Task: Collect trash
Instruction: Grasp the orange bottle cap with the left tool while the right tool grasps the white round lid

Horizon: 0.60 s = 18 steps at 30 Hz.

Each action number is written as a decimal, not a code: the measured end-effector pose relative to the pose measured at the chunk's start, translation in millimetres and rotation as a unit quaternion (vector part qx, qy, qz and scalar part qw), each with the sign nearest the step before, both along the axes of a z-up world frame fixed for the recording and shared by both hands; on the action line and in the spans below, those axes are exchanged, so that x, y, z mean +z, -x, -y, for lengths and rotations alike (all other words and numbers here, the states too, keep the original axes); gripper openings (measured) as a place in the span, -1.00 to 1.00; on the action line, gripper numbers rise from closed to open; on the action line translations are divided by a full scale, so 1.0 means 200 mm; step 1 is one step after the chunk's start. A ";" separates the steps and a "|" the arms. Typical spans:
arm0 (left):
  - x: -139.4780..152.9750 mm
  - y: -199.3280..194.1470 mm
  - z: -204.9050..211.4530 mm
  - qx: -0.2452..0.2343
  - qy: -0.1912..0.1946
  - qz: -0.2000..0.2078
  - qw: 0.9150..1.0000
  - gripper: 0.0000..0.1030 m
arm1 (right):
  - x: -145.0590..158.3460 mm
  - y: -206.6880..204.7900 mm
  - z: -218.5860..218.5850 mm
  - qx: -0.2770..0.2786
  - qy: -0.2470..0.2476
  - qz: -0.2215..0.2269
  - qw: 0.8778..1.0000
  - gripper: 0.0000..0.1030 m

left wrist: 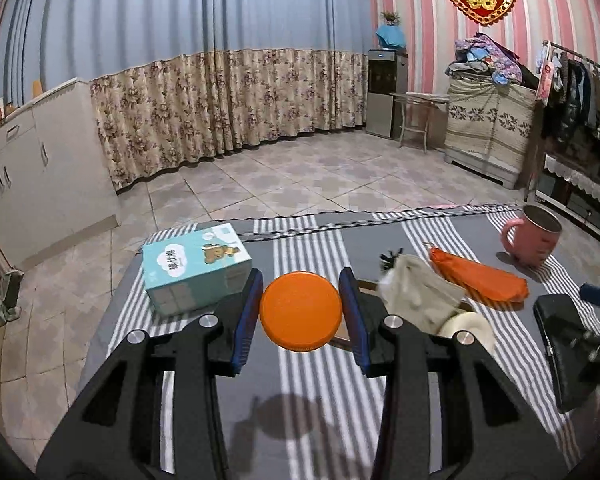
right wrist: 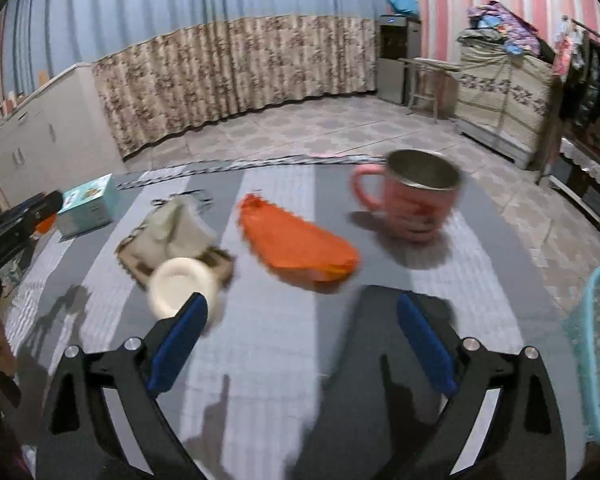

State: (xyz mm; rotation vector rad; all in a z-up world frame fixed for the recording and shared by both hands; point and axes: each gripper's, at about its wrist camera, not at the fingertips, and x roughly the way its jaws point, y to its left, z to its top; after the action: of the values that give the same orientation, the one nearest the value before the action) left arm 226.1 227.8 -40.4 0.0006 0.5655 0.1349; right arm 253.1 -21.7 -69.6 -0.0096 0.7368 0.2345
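The pink mug with a shiny metal inside stands on the grey striped tablecloth; I cannot tell what is in it. The light blue plastic basket stands at the right edge. The left tongs squeeze a round orange lid, up off the table. The right tongs are wide apart and hold nothing, near the orange crumpled wrapper.

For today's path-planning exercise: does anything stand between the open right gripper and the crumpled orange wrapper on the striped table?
Nothing visible does. The right gripper faces the crumpled orange wrapper across bare striped tablecloth. The white tape roll lies left of that line, the pink metal mug right.
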 end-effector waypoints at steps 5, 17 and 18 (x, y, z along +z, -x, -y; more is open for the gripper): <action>-0.02 -0.02 -0.09 0.009 0.018 0.000 1.000 -0.25 | -0.08 -0.01 -0.26 0.032 0.025 -0.010 0.999 0.82; -0.07 0.00 -0.11 0.018 0.032 -0.009 0.999 -0.26 | -0.15 -0.09 -0.40 0.080 0.026 -0.048 0.995 0.18; -0.07 0.00 -0.10 0.018 0.031 -0.010 0.999 -0.26 | -0.15 -0.09 -0.40 0.083 0.031 -0.048 0.995 0.18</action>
State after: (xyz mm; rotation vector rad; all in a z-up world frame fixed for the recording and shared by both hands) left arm 225.6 247.1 -53.7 -0.0682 0.5899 0.1517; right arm 270.4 58.6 -99.2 -0.1190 0.8400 0.3729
